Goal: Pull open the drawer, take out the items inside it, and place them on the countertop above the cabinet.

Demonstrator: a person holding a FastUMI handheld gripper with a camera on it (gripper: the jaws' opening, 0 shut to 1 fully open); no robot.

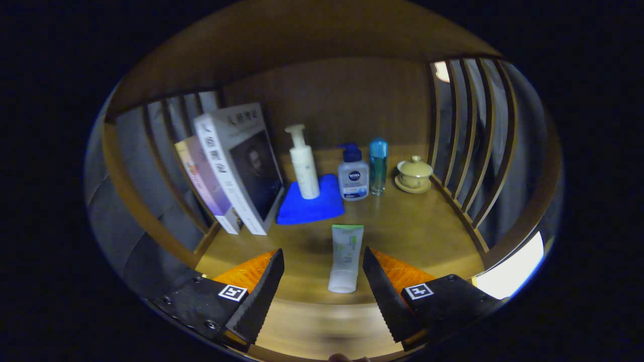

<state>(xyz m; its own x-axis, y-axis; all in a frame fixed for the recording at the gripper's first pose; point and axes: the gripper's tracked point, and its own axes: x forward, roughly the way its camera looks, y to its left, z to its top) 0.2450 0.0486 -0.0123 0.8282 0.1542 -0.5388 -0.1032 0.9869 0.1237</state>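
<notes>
A wooden table (412, 226) fills the centre of the frame, fenced at left and right by curved wooden slats (473, 141) and backed by a wood panel. At left centre, two books (236, 171) lean against the slats, the larger one in front with a portrait on its cover. Just right of them a folded blue cloth (309, 207) lies flat, with a white pump bottle (303, 163) standing on its rear edge. Further right stand a clear pump bottle with a blue cap (353, 175), a slim blue bottle (378, 166) touching or just beside it, and a small lidded cup on a saucer (414, 174) near the right slats. In the lower centre, a white tube with a green band (345, 257) lies on the table, cap end toward the camera, between the gripper (323, 269) jaws, which stand wide apart and touch nothing.
</notes>
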